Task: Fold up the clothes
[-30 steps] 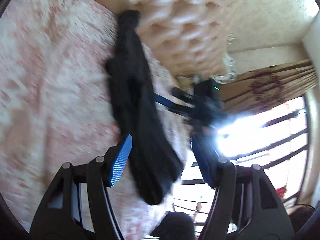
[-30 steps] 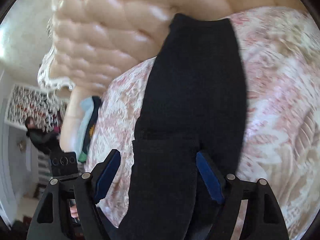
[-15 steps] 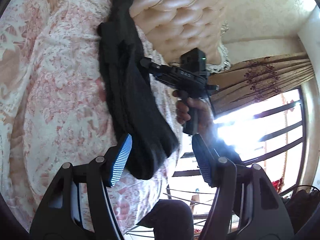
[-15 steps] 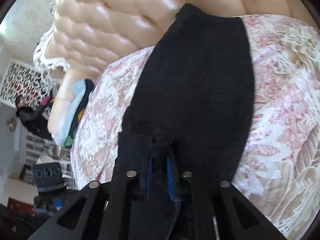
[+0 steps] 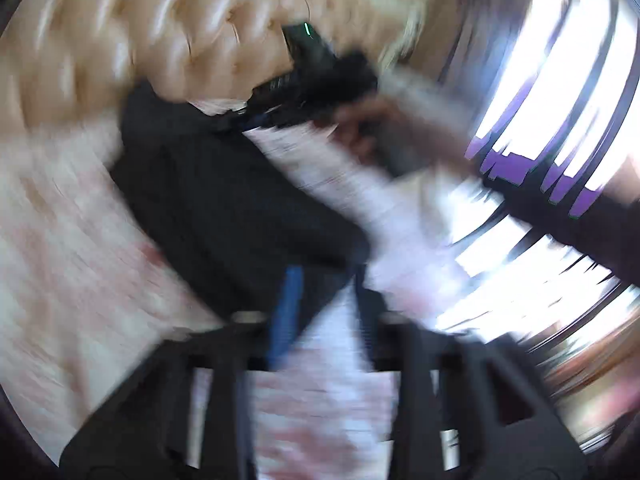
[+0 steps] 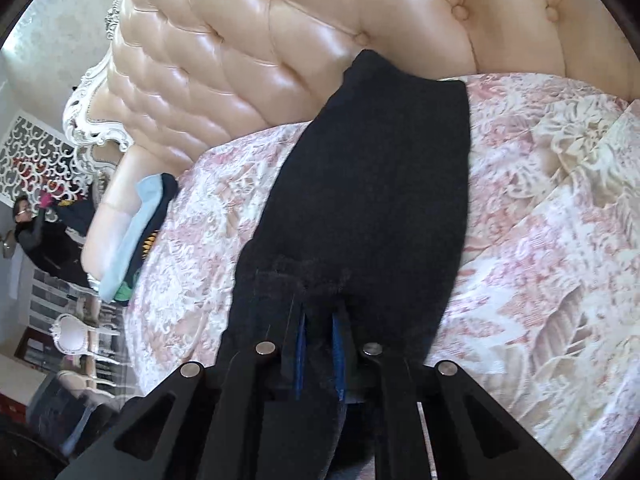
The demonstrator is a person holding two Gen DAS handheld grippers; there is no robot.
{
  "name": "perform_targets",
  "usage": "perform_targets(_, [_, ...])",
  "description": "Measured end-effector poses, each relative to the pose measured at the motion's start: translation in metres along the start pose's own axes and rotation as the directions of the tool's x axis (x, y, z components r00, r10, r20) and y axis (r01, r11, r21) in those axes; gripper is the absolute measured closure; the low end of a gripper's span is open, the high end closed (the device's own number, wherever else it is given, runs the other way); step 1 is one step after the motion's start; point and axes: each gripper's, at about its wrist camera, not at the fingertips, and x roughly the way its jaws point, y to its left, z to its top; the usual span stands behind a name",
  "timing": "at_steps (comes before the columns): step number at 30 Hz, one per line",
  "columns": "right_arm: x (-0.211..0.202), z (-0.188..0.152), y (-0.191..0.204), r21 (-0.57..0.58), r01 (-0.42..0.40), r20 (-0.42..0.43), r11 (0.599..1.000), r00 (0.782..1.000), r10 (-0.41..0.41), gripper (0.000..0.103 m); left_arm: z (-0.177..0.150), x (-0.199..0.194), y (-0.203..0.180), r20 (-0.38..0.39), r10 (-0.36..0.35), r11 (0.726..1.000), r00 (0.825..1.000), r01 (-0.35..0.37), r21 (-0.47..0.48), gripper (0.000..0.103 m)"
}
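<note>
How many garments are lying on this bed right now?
1 on the floral bedspread: a long black knit garment, its near end clamped in the right gripper. Folded clothes sit off its edge; more may be hidden.

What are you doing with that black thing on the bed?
Someone is folding a black garment laid out on the flowery bedspread, with its far end at the padded headboard. The right gripper is shut on the near edge of the cloth. The left gripper is at another part of it, but that view is too blurry to tell whether it is gripping.
</note>
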Motion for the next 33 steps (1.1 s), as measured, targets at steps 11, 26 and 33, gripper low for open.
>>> perform_targets(11, [0.016,-0.010,-0.013,0.052,0.082,-0.006,0.995,0.997,-0.082,0.072,-0.041,-0.007,-0.050,0.092,0.301,0.853,0.949,-0.311,0.419,0.053])
perform_targets(26, [-0.100,-0.202,0.042,0.330,0.074,0.155,0.941,0.979,-0.131,0.017,-0.061,0.043,-0.068,0.121,0.495,0.440,0.860,-0.368,0.819,0.058])
perform_targets(33, [-0.055,-0.222,0.031,0.455,-0.087,0.129,0.886,0.991,0.031,0.017,-0.070,0.048,-0.076,0.184,0.519,0.334,0.835,-0.397,0.855,0.053])
